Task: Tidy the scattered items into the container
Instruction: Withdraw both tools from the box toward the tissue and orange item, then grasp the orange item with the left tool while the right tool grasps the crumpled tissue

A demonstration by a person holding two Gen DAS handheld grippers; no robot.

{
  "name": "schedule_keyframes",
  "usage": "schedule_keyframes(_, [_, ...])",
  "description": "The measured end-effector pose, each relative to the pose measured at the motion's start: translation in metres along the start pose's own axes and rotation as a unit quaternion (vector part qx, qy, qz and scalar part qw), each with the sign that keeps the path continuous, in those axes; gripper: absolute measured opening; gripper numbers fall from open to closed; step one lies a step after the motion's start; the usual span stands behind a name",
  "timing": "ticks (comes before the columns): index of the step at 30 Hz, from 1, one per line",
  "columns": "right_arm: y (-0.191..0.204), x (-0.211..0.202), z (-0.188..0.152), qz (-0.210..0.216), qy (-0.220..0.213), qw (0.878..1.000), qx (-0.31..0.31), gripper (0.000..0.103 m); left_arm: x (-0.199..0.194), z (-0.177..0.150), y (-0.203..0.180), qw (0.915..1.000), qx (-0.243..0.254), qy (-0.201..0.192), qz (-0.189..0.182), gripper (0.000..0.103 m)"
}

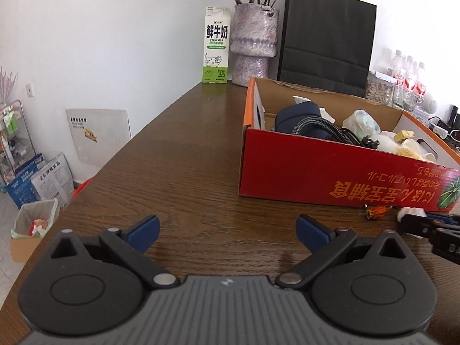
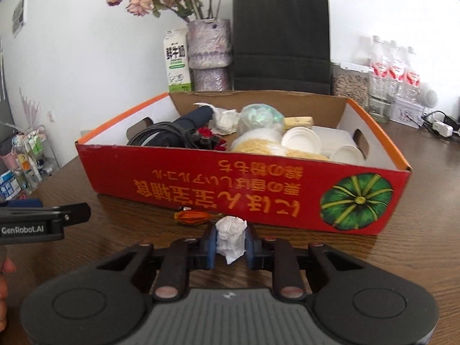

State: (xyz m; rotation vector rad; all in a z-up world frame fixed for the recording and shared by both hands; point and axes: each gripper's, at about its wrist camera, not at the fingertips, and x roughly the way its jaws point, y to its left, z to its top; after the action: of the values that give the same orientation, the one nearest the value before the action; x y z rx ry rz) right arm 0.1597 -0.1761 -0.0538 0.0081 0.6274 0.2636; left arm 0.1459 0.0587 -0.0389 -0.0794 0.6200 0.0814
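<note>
The right claw [image 2: 231, 244] pinches a crumpled white tissue [image 2: 231, 237] low over the tabletop [image 2: 402, 258], just before the red box [image 2: 201, 184], whose wall could probably snag it; the left claw [image 1: 227, 233] gapes empty.

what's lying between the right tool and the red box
In the right wrist view, a dried orange flower lies on the table between the right tool, which grips a white paper wad, and the red box.
</note>
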Motion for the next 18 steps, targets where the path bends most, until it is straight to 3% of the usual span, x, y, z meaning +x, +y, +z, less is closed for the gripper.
schedule_keyframes(4, [-0.018,-0.002,0.001,-0.015,-0.004,1.0,0.024,0.019,-0.002,-0.001,-0.002,1.0,0.006,-0.004,0.0,0.103])
schedule_keyframes(8, [-0.032,-0.002,0.002,-0.016,-0.009,0.999,0.038,0.019,-0.011,-0.004,-0.016,0.9989,0.026,-0.035,-0.016,0.103])
schedule_keyframes(14, [-0.04,0.001,0.006,-0.007,-0.014,0.999,0.04,0.019,-0.011,-0.006,-0.076,0.9915,0.109,-0.054,-0.046,0.103])
schedule_keyframes(18, [-0.049,-0.002,0.006,0.0,-0.023,0.999,0.045,0.019,0.0,-0.006,-0.118,0.9871,0.141,-0.036,-0.067,0.103])
